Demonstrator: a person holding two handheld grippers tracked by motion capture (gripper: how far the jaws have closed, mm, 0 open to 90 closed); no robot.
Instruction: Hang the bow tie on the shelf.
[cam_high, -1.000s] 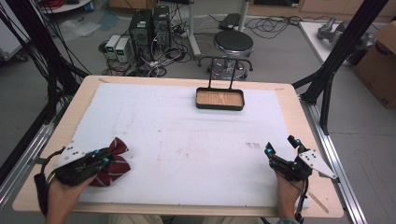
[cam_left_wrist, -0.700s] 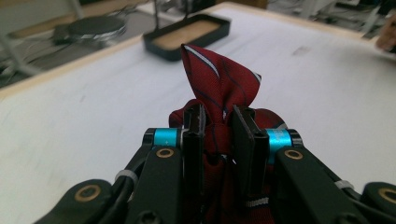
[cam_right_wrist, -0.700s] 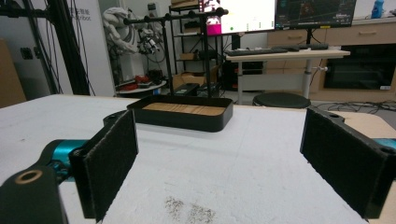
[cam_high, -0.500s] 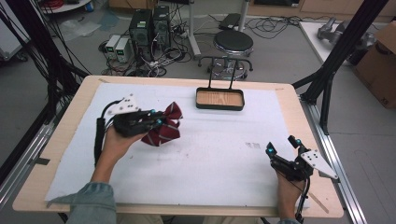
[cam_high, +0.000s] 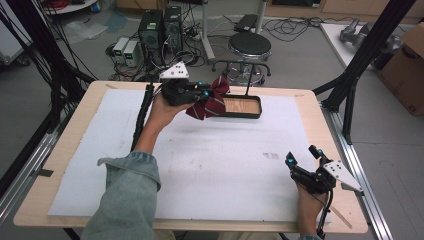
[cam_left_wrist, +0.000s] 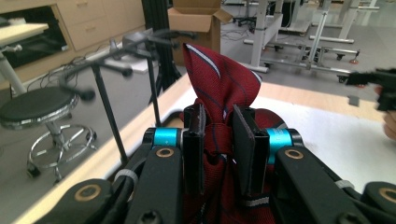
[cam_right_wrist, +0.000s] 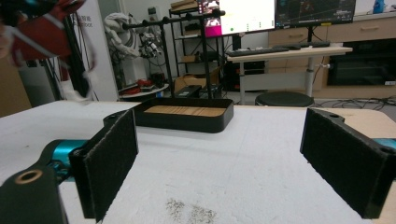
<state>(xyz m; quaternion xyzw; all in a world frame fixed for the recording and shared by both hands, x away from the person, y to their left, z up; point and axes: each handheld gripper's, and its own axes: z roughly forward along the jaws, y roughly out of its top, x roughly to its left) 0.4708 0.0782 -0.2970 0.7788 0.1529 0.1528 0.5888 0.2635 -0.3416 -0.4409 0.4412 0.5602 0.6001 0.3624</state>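
A dark red striped necktie (cam_high: 210, 102) hangs bunched from my left gripper (cam_high: 204, 93), which is shut on it and held in the air at the left end of a black tray (cam_high: 252, 115) with a wooden floor. In the left gripper view the tie (cam_left_wrist: 223, 93) is pinched between the two pads, its pointed end sticking up. A thin black T-shaped stand (cam_high: 248, 75) rises behind the tray. My right gripper (cam_high: 303, 159) rests near the table's right front corner, open with nothing between its pads (cam_right_wrist: 112, 158). The tray (cam_right_wrist: 187, 116) lies ahead in its view.
A white sheet (cam_high: 210, 160) covers the wooden table (cam_high: 80, 130). Black frame posts (cam_high: 350, 80) stand at the table's right side. A round stool (cam_high: 252, 47) and computer cases (cam_high: 160, 30) are on the floor beyond the far edge.
My left gripper has carried the tie from the near left corner up and across to the tray at the far middle. The right gripper has stayed put.
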